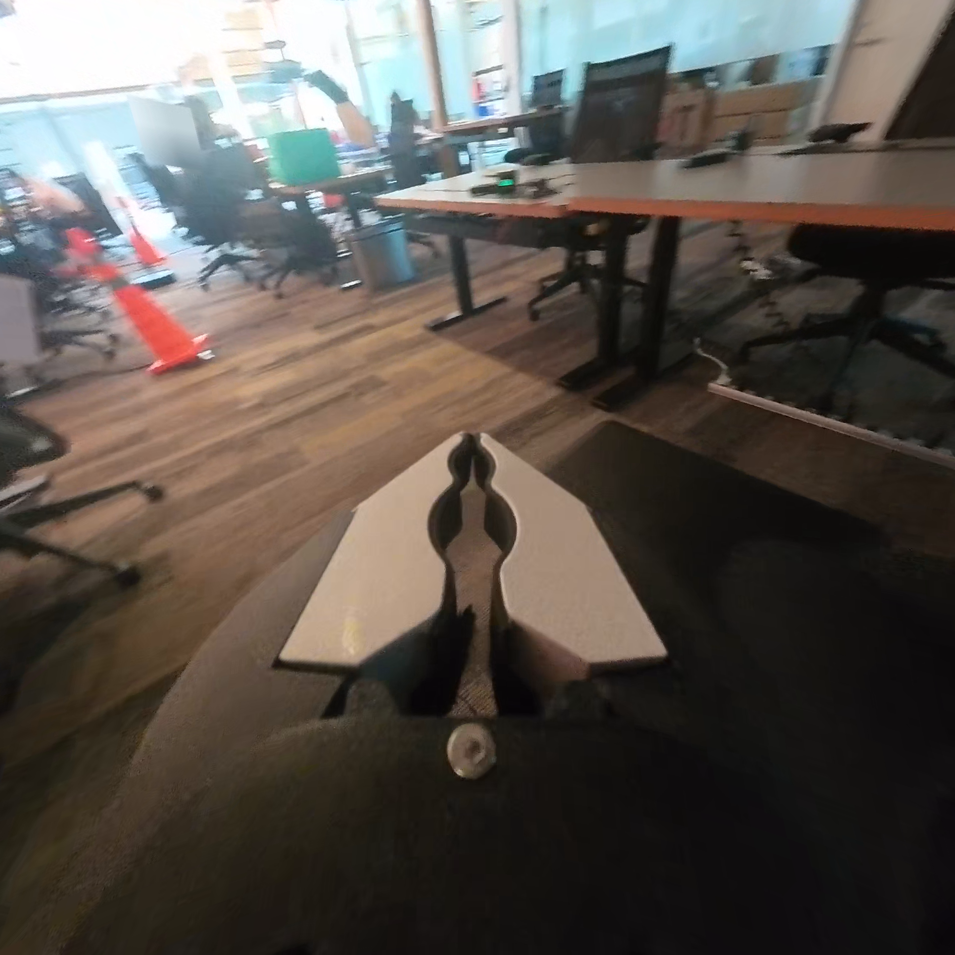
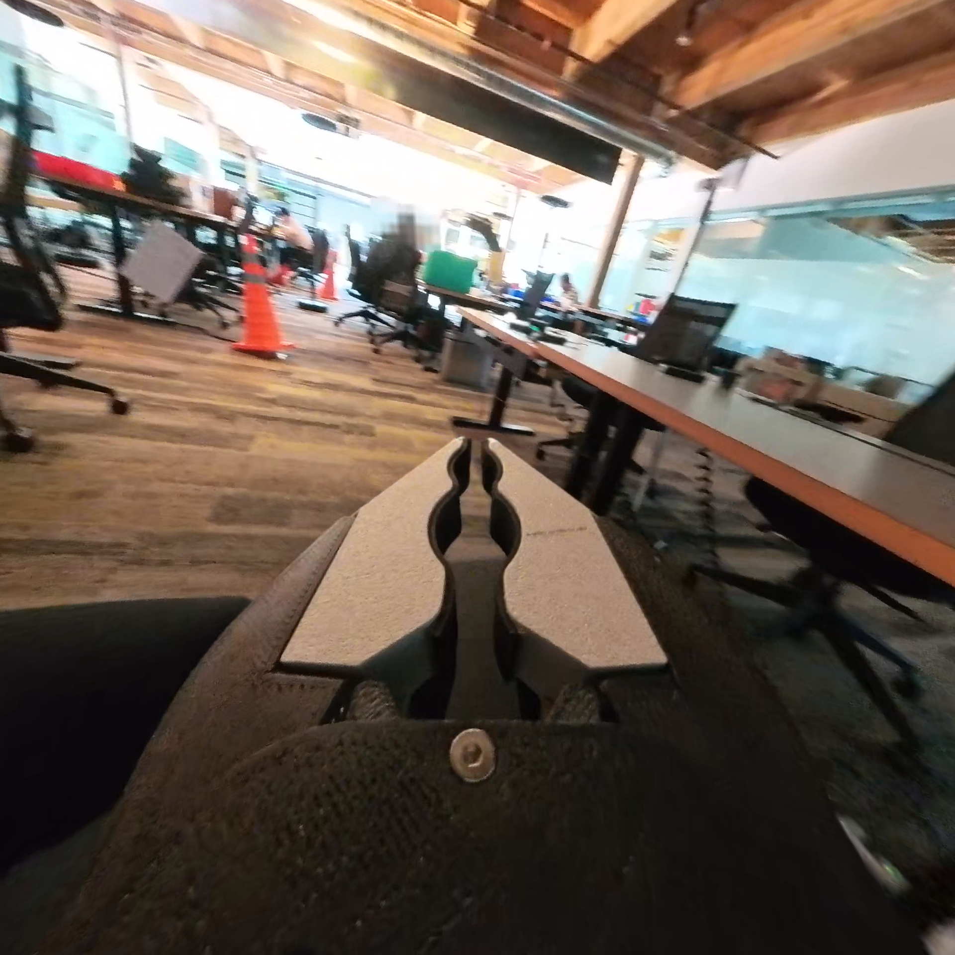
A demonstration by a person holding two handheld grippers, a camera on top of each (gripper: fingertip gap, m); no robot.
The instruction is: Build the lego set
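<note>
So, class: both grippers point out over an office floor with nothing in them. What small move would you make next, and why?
Probably lower and turn the left gripper and the right gripper toward the nearest desk. Both look shut on nothing, held above the wood-look floor, and nothing graspable lies near either one. The view is blurred, so steadying first seems wise.

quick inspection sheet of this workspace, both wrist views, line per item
surface: wood-look floor; long desks with orange edges
job's things: nothing seen
clutter: orange cone, green box, small devices on desk
grippers: left gripper shut, holds nothing; right gripper nearly shut, holds nothing; both over bare floor
cables: white cable on the floor by the desk feet
surroundings: black office chairs, glass walls, wooden ceiling beams; seated people far off
</note>
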